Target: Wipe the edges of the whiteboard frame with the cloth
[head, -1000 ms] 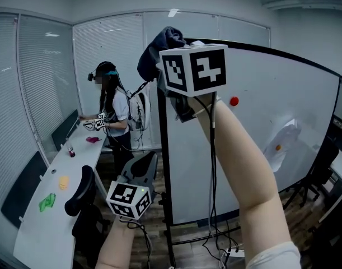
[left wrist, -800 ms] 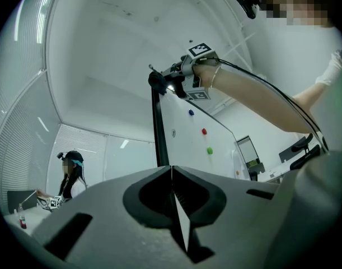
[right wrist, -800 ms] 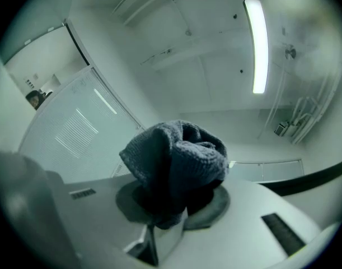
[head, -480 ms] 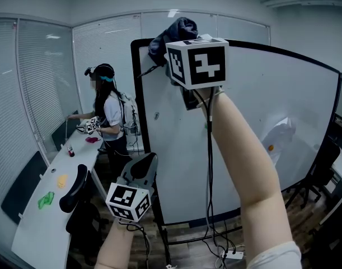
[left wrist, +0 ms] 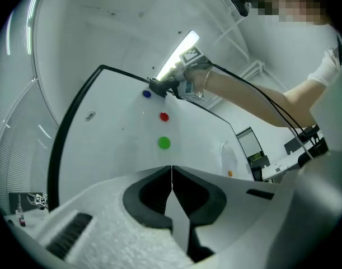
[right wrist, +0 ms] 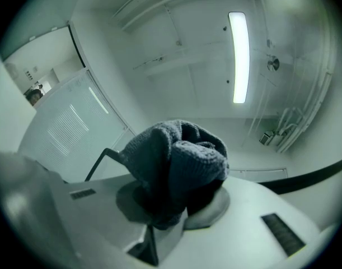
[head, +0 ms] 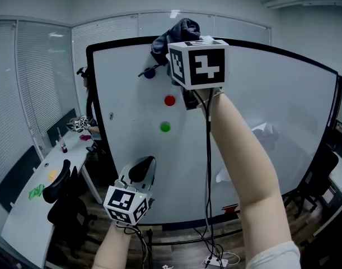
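Observation:
A big whiteboard [head: 271, 100] with a black frame [head: 92, 83] stands in front of me. My right gripper [head: 179, 41] is raised to the frame's top edge and is shut on a dark grey cloth [head: 173, 31], which bunches over its jaws in the right gripper view [right wrist: 179, 167]. The cloth [left wrist: 158, 86] rests at the top edge in the left gripper view. My left gripper [head: 138, 175] hangs low before the board's lower part, shut with nothing in it [left wrist: 172, 175]. Blue [head: 150, 73], red [head: 169, 100] and green [head: 165, 127] magnets stick to the board.
A long white desk [head: 33, 206] with small items runs along the left wall, with a black chair [head: 61, 200] beside it. A person [head: 87, 111] stands partly hidden behind the board's left edge. Cables [head: 212, 256] lie on the floor below.
The board has slid left across the view, showing its magnets and hiding most of the person. My right gripper holds the cloth at the top edge, now farther from the left corner.

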Demonstrator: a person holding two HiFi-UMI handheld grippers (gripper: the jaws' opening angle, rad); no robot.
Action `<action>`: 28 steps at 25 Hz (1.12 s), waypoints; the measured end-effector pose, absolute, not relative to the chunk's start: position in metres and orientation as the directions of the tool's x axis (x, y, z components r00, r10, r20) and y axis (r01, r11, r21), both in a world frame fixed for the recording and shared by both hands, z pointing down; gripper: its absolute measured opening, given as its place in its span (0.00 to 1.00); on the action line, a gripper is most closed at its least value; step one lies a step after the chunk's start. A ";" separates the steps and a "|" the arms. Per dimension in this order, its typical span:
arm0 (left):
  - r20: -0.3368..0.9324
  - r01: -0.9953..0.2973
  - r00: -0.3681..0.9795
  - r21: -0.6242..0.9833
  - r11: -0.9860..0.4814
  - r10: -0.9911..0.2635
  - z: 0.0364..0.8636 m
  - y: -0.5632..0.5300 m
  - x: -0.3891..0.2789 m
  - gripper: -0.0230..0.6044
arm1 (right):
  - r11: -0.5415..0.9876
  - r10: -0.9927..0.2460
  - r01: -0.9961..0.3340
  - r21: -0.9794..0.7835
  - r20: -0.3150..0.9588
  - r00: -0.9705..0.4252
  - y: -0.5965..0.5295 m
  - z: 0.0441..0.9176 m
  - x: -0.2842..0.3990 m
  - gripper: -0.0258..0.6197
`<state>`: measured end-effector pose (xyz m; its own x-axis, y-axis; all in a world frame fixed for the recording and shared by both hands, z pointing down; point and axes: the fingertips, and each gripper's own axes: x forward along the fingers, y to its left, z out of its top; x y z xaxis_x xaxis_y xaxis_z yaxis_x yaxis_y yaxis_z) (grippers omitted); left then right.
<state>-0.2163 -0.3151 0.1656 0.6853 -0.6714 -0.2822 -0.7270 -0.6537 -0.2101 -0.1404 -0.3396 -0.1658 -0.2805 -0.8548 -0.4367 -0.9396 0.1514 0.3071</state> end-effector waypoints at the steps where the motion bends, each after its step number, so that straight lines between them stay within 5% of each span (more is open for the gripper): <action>1: -0.277 -0.727 0.686 -0.212 -0.653 -0.673 0.167 -0.313 -0.204 0.07 | 0.156 -0.855 -0.939 0.305 -0.435 -0.284 -0.339 -0.165 -0.129 0.15; 12: -0.265 -0.722 0.689 -0.173 -0.670 -0.674 0.176 -0.287 -0.082 0.07 | 0.099 -0.870 -0.938 0.331 -0.430 -0.243 -0.323 -0.164 -0.004 0.15; 28: -0.261 -0.629 0.772 -0.183 -0.756 -0.579 0.165 -0.285 -0.015 0.07 | 0.056 -0.896 -0.964 0.262 -0.413 -0.164 -0.316 -0.156 0.081 0.15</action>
<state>-0.0149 -0.2855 0.1652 0.7723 -0.5792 -0.2609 -0.6286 -0.7559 -0.1829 0.0807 -0.3164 -0.1560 -0.1642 -0.8959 -0.4127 -0.9635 0.0560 0.2617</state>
